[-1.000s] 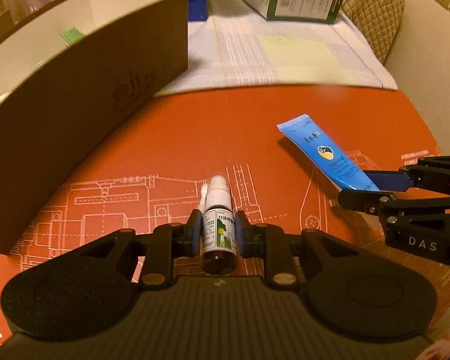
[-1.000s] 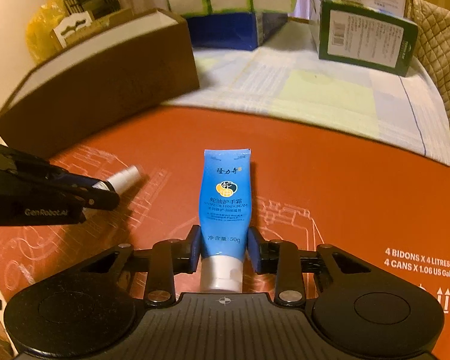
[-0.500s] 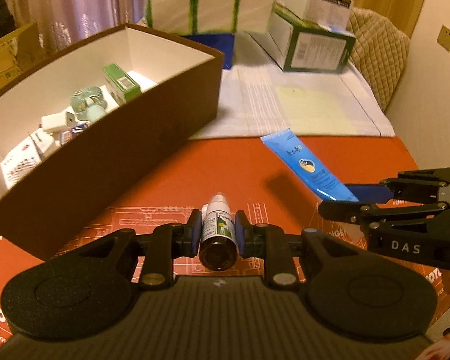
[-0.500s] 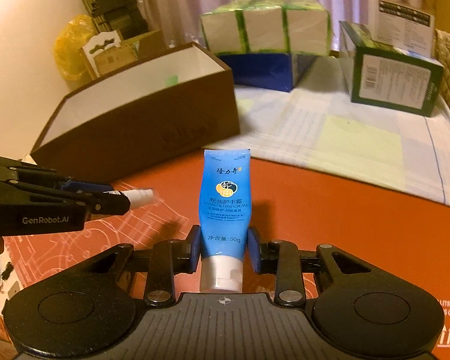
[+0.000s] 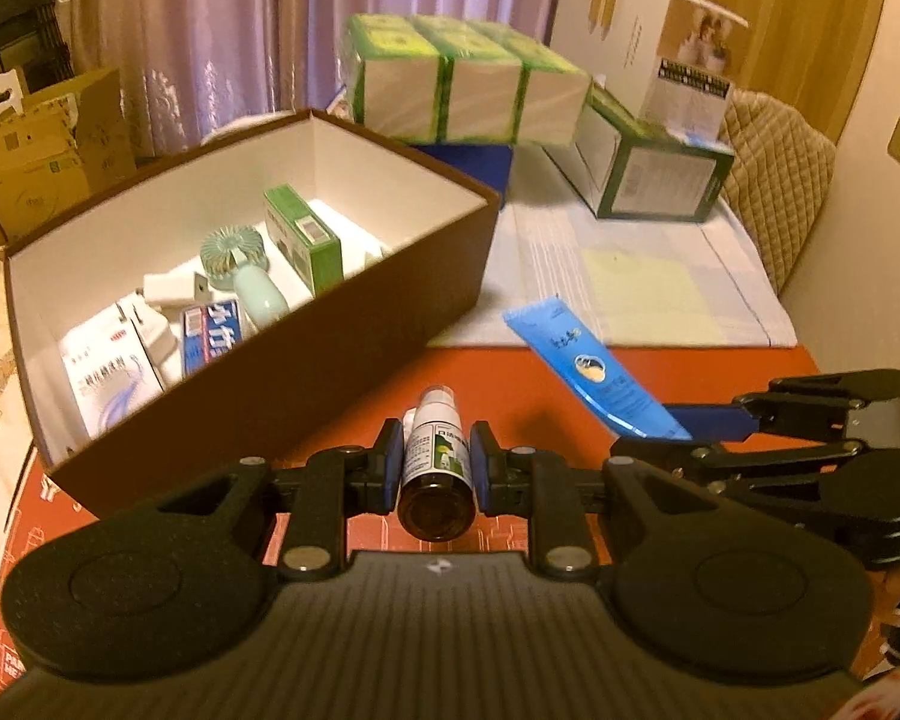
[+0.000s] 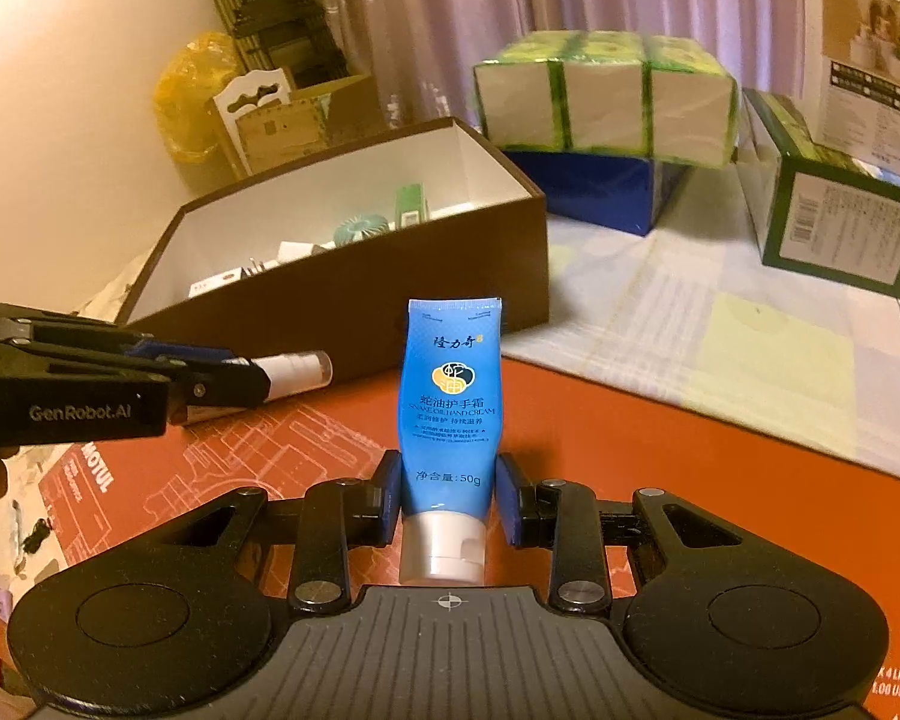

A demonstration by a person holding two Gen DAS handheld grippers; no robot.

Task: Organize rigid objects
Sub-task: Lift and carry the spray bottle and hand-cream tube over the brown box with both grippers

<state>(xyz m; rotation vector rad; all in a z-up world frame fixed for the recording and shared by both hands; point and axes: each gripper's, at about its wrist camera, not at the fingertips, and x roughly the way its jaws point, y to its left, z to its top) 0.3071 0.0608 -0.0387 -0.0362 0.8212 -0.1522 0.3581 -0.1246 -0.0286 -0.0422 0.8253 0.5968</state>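
Bottle (image 5: 437,443) and tube (image 6: 450,414) are both riding in my tools: my left gripper (image 5: 433,468) is clamping the spray bottle at its body, nozzle forward, and my right gripper (image 6: 448,498) is pinching the blue hand-cream tube near its cap. I am holding them above the red mat (image 6: 660,450), facing the brown box (image 5: 354,324), probably to drop them in. Inside it a mini fan (image 5: 240,264), green carton (image 5: 302,238) and small packets are lying.
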